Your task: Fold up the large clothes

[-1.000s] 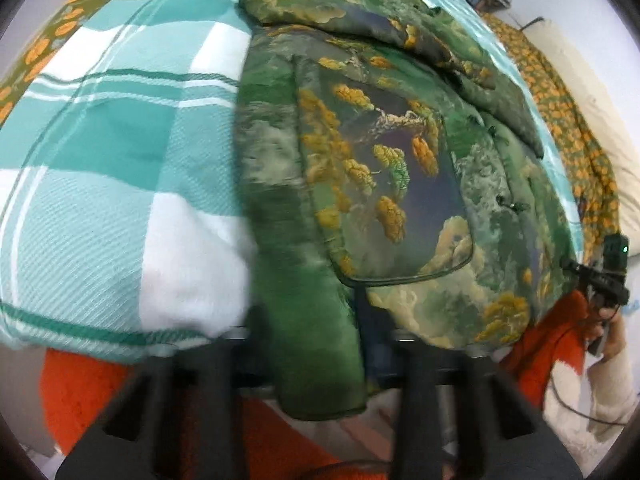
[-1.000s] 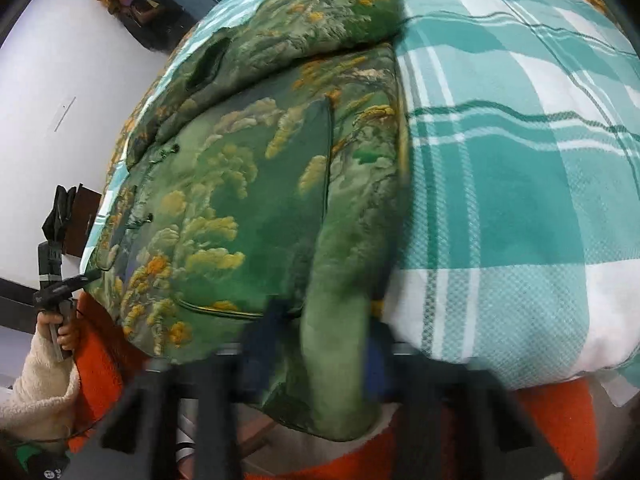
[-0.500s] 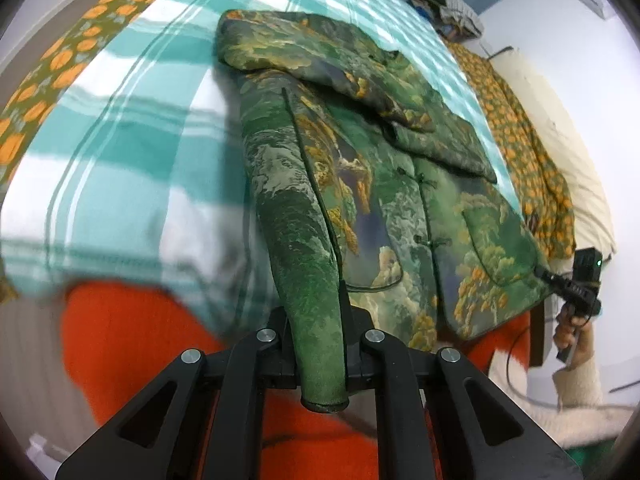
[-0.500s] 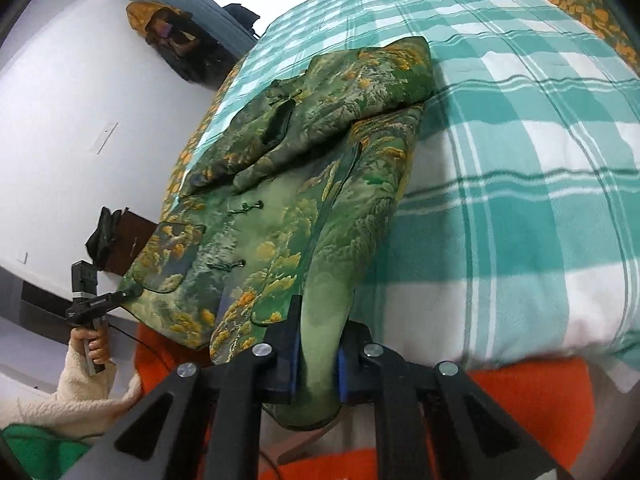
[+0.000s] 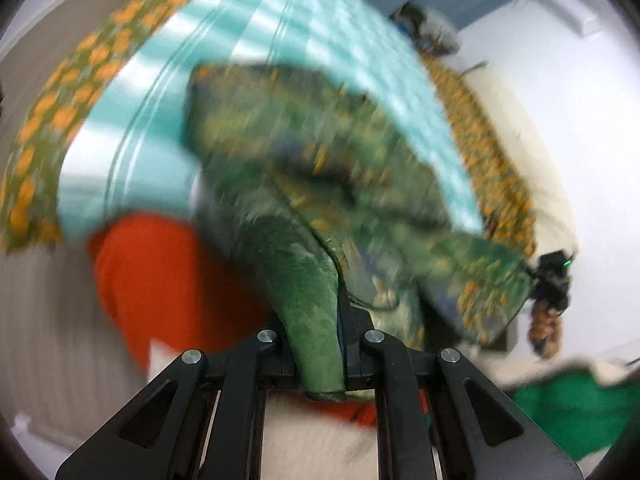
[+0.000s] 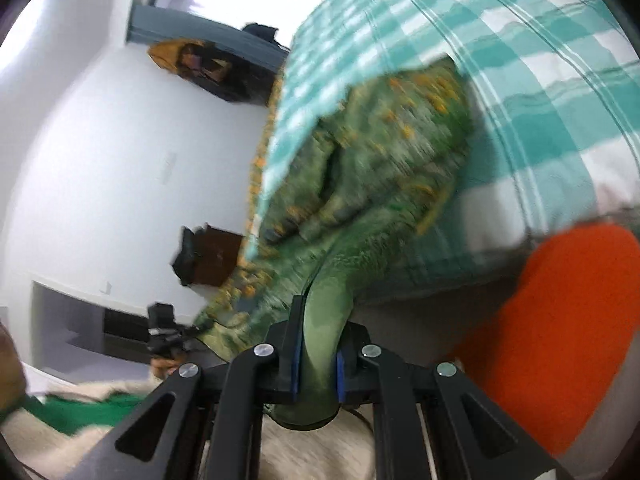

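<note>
Two grippers clenched on one green brocade jacket (image 5: 320,168) — left gripper (image 5: 322,340) and right gripper (image 6: 316,356) each pinching a hem corner, lifted off the teal checked bedspread (image 6: 540,80). Step in hand, likely: raising the hem to fold toward the collar. Next: carrying both corners forward evenly. Long axis running away across the bed, collar end farthest.

A teal-and-white checked blanket (image 5: 256,40) covers the bed, with an orange-flowered green sheet (image 5: 52,100) showing along its edges. An orange-red cloth (image 6: 560,320) hangs below the blanket's near edge. White walls (image 6: 100,160) surround; a dark wooden piece of furniture (image 6: 212,256) stands against one.
</note>
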A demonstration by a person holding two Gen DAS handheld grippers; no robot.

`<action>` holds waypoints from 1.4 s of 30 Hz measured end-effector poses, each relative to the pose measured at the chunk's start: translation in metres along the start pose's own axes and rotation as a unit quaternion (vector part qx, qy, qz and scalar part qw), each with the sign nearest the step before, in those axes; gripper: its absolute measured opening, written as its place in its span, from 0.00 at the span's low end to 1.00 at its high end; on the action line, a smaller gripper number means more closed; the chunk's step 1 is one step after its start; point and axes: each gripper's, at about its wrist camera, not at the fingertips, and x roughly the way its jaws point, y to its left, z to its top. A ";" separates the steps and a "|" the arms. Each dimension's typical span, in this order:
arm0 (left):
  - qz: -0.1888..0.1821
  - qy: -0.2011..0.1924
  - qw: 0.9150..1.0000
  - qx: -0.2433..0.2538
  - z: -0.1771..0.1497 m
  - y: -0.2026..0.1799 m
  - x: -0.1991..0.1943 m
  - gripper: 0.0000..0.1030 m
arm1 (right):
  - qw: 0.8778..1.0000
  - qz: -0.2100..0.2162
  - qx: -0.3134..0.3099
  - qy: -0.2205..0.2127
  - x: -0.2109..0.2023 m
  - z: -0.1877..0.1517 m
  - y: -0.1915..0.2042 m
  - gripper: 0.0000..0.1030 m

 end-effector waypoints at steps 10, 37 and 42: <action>0.040 -0.088 0.994 -0.049 0.185 0.024 0.122 0.14 | 0.995 -0.038 -0.018 -0.086 0.091 0.169 -0.037 0.12; 0.235 -0.035 0.969 0.062 0.171 0.024 0.226 0.20 | 0.930 -0.338 -0.135 -0.041 0.213 0.200 -0.051 0.39; 0.218 -0.099 0.969 0.059 0.193 0.012 0.181 0.09 | 0.902 -0.375 -0.196 -0.085 0.192 0.210 -0.016 0.12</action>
